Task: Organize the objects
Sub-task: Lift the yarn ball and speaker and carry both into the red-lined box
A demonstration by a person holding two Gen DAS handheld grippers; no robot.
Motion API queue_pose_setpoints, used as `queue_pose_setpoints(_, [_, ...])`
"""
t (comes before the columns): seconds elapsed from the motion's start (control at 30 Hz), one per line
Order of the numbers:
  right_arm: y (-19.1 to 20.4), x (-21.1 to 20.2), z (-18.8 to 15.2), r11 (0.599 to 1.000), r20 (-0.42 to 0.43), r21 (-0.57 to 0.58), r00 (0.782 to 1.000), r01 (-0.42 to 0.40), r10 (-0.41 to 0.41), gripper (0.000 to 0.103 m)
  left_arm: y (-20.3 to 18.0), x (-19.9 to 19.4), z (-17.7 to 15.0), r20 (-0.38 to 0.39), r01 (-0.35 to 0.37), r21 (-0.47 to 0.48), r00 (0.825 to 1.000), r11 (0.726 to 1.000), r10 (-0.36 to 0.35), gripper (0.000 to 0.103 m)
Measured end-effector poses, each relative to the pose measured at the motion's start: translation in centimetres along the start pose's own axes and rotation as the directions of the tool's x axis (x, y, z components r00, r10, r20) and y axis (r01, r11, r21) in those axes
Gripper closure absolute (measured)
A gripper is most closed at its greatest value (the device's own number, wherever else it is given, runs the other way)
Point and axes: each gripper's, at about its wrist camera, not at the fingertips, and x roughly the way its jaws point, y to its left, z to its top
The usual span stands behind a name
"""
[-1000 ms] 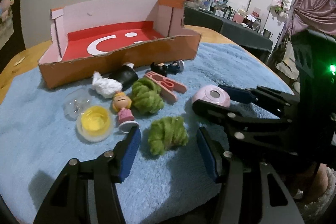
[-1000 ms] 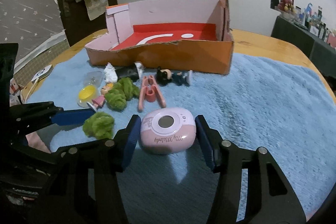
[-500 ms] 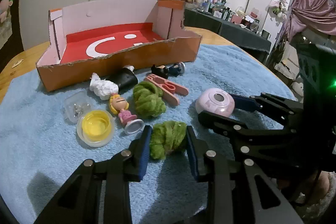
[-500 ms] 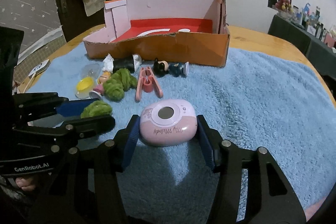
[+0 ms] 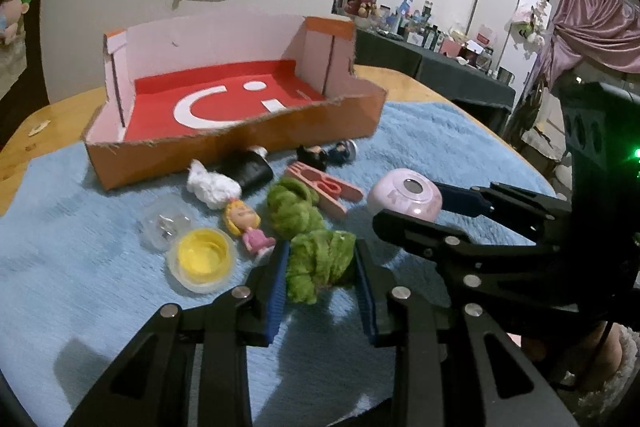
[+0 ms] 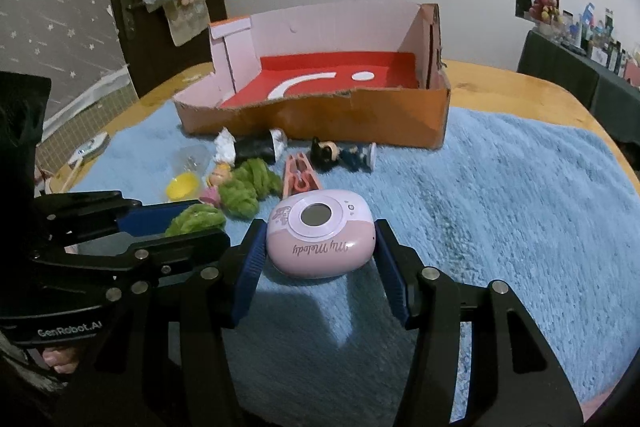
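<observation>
Though half hidden — green yarn ball (image 5: 320, 265) — gripper-clamped.

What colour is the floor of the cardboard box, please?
The box floor is red with white shapes, clearest in the left wrist view.

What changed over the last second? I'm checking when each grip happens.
The left gripper moved forward over the near green yarn ball and its jaws have just been closing; its pads now press on the ball. The right gripper stayed clamped on the pink camera. The box and the other toys kept their places on the blue towel.
</observation>
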Motion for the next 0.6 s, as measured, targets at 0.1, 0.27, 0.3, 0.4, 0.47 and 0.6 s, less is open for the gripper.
queue_pose_setpoints(0.1, [0.1,-0.2,0.6,1.000,0.013,0.011,1.000,-0.017,0.017,0.052,0.4,0.0,0.6,-0.002,-0.029,-0.003,1.000,1.000,0.029,0.071])
queue_pose_setpoints(0.27, [0.3,-0.6,1.7,0.998,0.045,0.021,0.998,-0.055,0.054,0.052,1.2,-0.2,1.5,0.012,-0.051,-0.019,0.999,0.999,0.051,0.071])
queue_pose_setpoints(0.3, [0.4,-0.7,1.9,0.998,0.054,0.021,0.997,-0.060,0.058,0.052,1.3,-0.3,1.7,0.016,-0.056,-0.020,0.998,0.998,0.056,0.071])
queue_pose_setpoints(0.4, [0.5,-1.0,2.4,0.997,0.077,0.018,0.994,-0.074,0.073,0.052,1.4,-0.5,1.9,0.023,-0.054,-0.024,0.998,0.998,0.055,0.071])
queue_pose_setpoints(0.47, [0.6,-1.0,2.8,0.997,0.082,0.013,0.994,-0.077,0.076,0.052,1.4,-0.6,2.0,0.026,-0.056,-0.025,0.998,0.998,0.057,0.071])
queue_pose_setpoints(0.6, [1.0,-1.0,3.3,0.997,0.091,-0.004,0.993,-0.078,0.078,0.052,1.4,-0.9,2.5,0.038,-0.065,-0.021,0.997,0.998,0.066,0.071])
